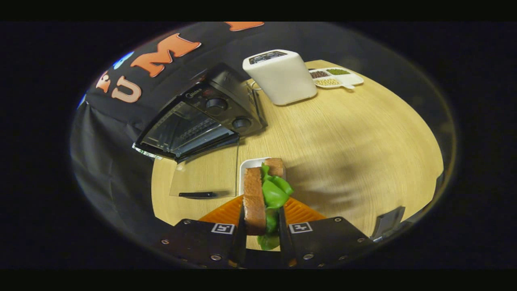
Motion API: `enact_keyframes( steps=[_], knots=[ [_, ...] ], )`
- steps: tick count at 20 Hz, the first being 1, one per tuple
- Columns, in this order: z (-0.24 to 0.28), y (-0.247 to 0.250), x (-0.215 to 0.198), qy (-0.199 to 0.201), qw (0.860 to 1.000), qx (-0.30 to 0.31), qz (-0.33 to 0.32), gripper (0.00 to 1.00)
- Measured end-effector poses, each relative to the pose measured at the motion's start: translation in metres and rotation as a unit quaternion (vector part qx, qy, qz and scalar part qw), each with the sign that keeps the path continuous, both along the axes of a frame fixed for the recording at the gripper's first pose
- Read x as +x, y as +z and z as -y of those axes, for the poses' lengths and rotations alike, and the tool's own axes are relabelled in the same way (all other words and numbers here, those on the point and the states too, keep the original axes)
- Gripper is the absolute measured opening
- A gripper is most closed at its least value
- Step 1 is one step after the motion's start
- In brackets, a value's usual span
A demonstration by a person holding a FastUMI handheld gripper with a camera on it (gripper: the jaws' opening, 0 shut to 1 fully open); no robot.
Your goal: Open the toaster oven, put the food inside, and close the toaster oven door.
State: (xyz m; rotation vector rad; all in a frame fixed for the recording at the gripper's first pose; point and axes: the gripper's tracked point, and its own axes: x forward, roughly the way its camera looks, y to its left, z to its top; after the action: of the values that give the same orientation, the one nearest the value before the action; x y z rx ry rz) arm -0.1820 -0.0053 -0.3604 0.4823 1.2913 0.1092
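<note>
Your gripper (261, 226) is closed on the sandwich (264, 194): both fingers press against its flanks, one on the brown bread slice and the other on the side where the green lettuce bulges out. The sandwich stands on edge between the fingers and reaches forward past their tips, lettuce spilling out at the near end too.

Just beyond the fingers, under and behind the sandwich, you have a white tray (248, 169) resting on the wooden table (343, 141). You cannot tell whether the sandwich touches the tray or is held above it.

Ahead of the gripper and off to its left sits the black toaster oven (210, 117), well apart from the sandwich. Its glass door (206, 173) is swung down flat toward you, the dark handle (198, 195) at the near edge, close to the left finger. The wire rack shows inside the open cavity, and two round knobs (216, 105) sit on the panel at the oven's right.

Farther ahead stands a white toaster (280, 76), just beside the oven's right side. Beyond it and to the right lies a white divided dish (337, 77) with grains and beans in its compartments.
</note>
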Motion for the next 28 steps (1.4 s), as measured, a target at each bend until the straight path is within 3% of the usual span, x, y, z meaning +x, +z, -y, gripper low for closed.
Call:
enact_keyframes(
  steps=[6, 11, 20, 28],
  knots=[
    [-0.02, 0.053, 0.036, -0.017, 0.998, 0.021, 0.051, 0.35],
    [-0.071, 0.086, 0.065, -0.042, 0.991, 0.092, 0.093, 0.34],
    [-0.155, 0.071, 0.096, -0.072, 0.98, 0.149, 0.109, 0.34],
    [-0.2, 0.029, 0.135, -0.154, 0.962, 0.191, 0.121, 0.34]
  ],
)
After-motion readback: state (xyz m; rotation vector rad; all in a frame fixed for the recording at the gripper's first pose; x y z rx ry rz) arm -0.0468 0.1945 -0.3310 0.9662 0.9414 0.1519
